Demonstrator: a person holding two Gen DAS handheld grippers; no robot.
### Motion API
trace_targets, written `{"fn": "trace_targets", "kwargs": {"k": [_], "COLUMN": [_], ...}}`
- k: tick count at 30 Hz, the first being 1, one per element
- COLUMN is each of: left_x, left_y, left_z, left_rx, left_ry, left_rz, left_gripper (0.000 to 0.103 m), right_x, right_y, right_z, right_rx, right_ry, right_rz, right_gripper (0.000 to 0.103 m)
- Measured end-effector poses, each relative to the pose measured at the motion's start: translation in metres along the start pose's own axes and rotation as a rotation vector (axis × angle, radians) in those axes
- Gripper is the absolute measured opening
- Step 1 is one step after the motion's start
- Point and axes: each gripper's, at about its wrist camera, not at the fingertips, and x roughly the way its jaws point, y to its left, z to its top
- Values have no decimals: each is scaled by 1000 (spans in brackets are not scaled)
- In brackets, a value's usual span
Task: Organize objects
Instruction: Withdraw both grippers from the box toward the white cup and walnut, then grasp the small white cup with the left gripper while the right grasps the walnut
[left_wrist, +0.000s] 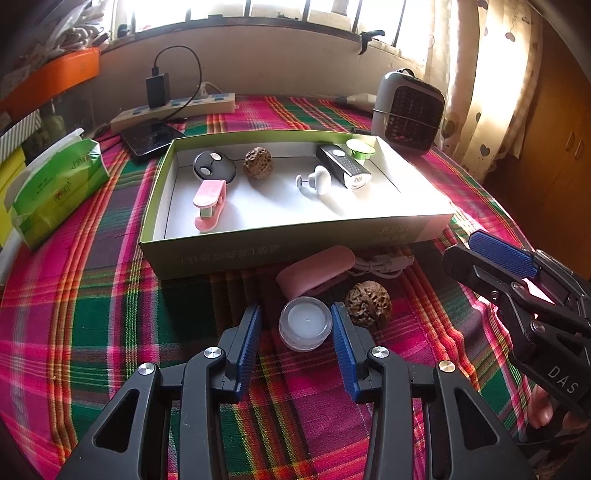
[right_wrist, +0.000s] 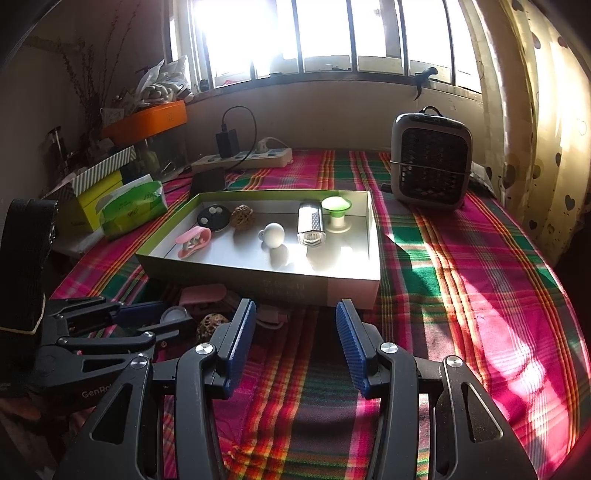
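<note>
Tablecloth plaid; right tongs read "DAS".

Small clear jar upright on plaid cloth before green box

**Readable lettering in the scene**

"DAS" stands in white letters on the black body of the right gripper, at four o'clock in the left wrist view. "GenRo", cut off, stands on the left gripper, at eight o'clock in the right wrist view. Print on the box and tissue pack is illegible.
</note>
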Motion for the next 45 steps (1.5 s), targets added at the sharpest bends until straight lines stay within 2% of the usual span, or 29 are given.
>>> {"fn": "trace_targets", "kwargs": {"k": [3, 7, 20, 27, 45], "left_x": [-1, -1, -8, -10, -9], "left_y": [3, 7, 26, 31, 30], "left_z": [0, 0, -6, -7, -7], "left_rx": [-9, -21, -59, -62, -50], "left_ry": [-2, -5, -15, -16, -16], "left_rz": [-3, 11, 33, 31, 33], "left_gripper": [35, 26, 26, 26, 26], "right_x": [3, 5, 28, 44, 50], "right_y": [3, 10, 41, 48, 55], "right_z": [-3, -4, -9, -8, -4], "right_rx": [0, -26, -95, -94, -125], "right_ry": [29, 46, 168, 228, 234], "right_rz": [21, 30, 115, 103, 36], "right_gripper": [47, 47, 47, 47, 47]}}
